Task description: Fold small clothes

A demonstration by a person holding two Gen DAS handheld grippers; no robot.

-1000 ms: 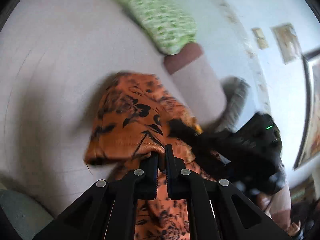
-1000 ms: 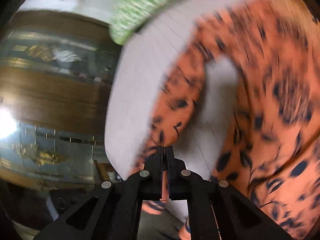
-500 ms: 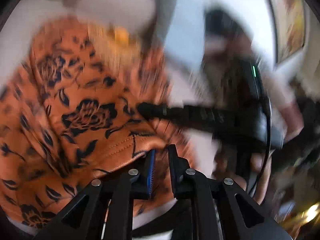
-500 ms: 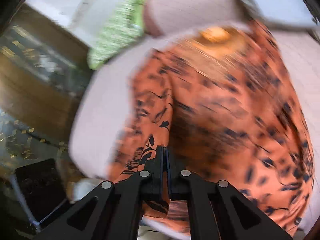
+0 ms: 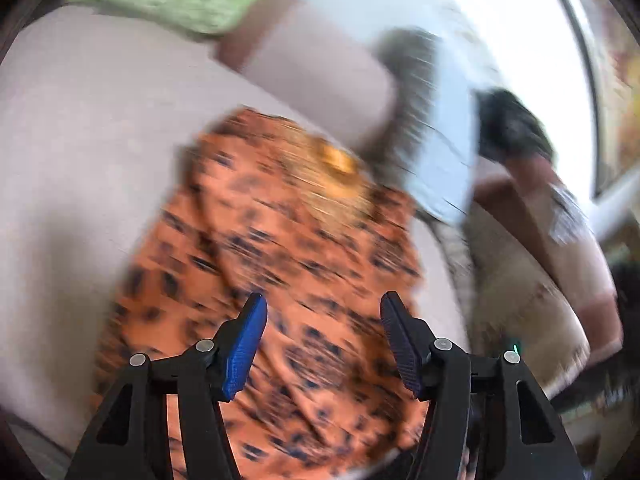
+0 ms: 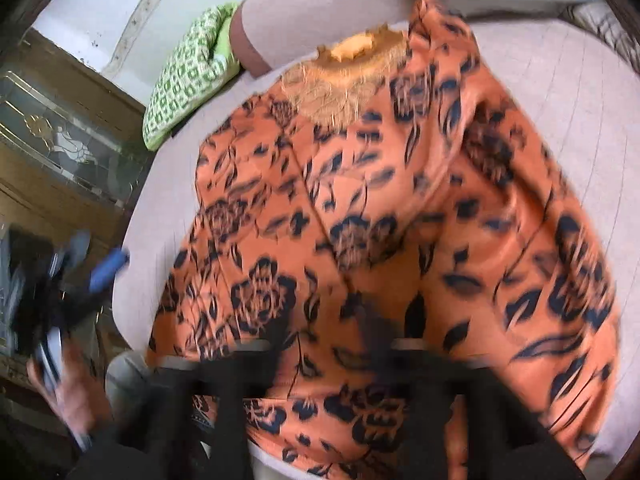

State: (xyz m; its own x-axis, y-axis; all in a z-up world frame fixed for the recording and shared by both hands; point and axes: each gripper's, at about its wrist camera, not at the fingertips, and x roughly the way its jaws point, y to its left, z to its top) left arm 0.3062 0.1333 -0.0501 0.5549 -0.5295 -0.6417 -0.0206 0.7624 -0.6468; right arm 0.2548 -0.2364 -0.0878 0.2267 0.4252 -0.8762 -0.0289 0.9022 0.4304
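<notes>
An orange garment with a black flower print (image 6: pixel 360 208) lies spread on a pale pink cushioned surface (image 6: pixel 568 92); it has a golden embroidered neck patch (image 6: pixel 344 76). It also shows in the left wrist view (image 5: pixel 288 248), blurred. My left gripper (image 5: pixel 322 316) is open and empty above the garment's near part. My right gripper (image 6: pixel 324 336) is blurred, its fingers apart over the garment's near edge, with nothing held. The left gripper also shows in the right wrist view (image 6: pixel 92 276) at the left, off the surface's edge.
A green patterned pillow (image 6: pixel 188 76) and a pink bolster (image 6: pixel 312 4) lie at the far edge of the surface. A wooden cabinet with glass panes (image 6: pixel 60 140) stands to the left. A person's arm (image 5: pixel 552 216) shows at the right of the left wrist view.
Both grippers have opened and let go of the garment, which now lies spread flat on the surface. Both have pulled back from it.
</notes>
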